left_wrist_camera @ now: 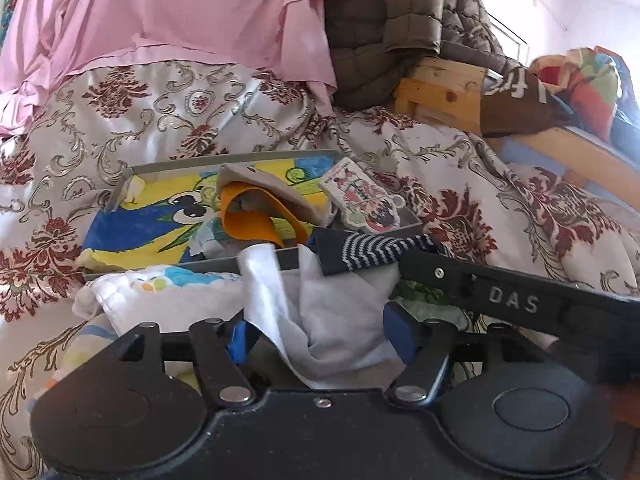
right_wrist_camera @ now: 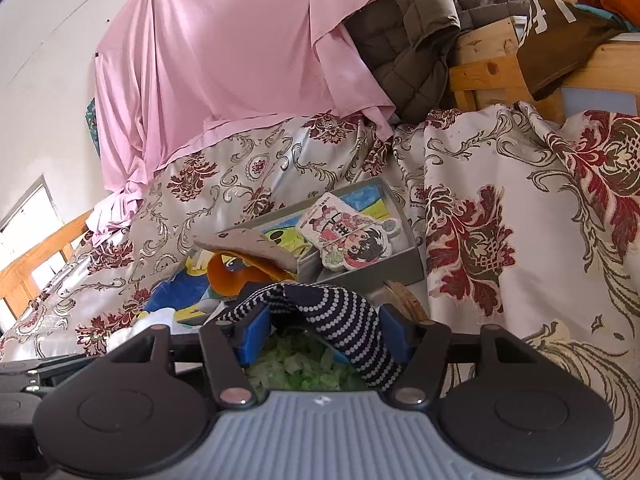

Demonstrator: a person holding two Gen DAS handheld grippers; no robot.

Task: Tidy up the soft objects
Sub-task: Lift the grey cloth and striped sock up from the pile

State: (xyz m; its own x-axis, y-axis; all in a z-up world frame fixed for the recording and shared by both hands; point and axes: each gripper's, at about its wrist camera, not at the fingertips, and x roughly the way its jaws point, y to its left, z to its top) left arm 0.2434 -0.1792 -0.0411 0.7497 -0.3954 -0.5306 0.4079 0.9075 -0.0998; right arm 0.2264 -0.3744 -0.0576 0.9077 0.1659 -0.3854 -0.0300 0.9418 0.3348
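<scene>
A white cloth point(left_wrist_camera: 320, 312) lies loosely between the blue pads point(left_wrist_camera: 400, 332) of my left gripper point(left_wrist_camera: 320, 336), whose jaws stand apart. A navy striped sock point(right_wrist_camera: 340, 320) arches between the spread pads of my right gripper point(right_wrist_camera: 324, 334). In the left wrist view the same sock point(left_wrist_camera: 372, 250) lies at the tip of the right gripper's black finger point(left_wrist_camera: 512, 300). Just beyond sits a shallow grey box point(left_wrist_camera: 132, 172) lined with a cartoon picture. It holds a beige, orange-lined soft piece point(left_wrist_camera: 256, 208) and a cartoon-printed pad point(left_wrist_camera: 364, 200). A white printed towel point(left_wrist_camera: 160, 292) lies in front of the box.
Everything rests on a floral satin bedspread point(left_wrist_camera: 500, 200). A pink sheet point(left_wrist_camera: 180, 8) hangs behind it, and a brown quilted jacket point(left_wrist_camera: 384, 32) is draped over a wooden bed frame point(left_wrist_camera: 440, 92). Something green and crumpled point(right_wrist_camera: 296, 368) lies under the right gripper.
</scene>
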